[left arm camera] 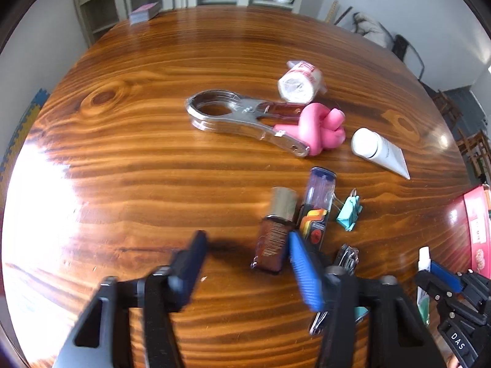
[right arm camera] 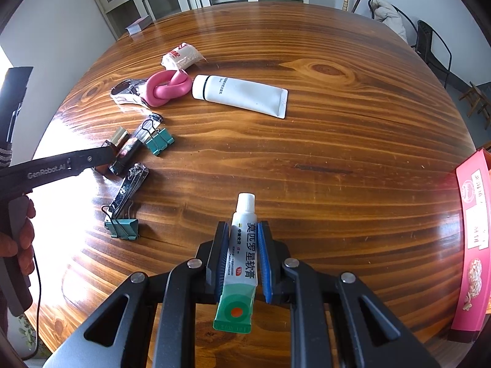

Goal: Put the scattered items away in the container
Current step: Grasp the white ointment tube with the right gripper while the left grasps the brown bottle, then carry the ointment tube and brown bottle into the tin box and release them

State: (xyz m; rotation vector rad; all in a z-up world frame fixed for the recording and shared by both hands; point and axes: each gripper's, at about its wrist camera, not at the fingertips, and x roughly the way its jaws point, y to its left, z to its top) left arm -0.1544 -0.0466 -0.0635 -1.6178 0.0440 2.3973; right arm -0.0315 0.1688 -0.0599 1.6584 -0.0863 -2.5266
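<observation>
The right gripper (right arm camera: 243, 260) jaws squeeze the small soft white-and-green cream tube (right arm camera: 241, 263) at its middle, light and squashy, while the left gripper (left arm camera: 245, 263) jaws stand part open over the bench (left arm camera: 153, 138), holding nothing.

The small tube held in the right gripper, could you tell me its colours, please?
The small tube is white with a green crimped end bearing an orange dot; the right wrist view shows it best.

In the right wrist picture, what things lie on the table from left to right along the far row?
Clear clamp → pink knot → white tube; the wrapped roll sits behind them.
</observation>
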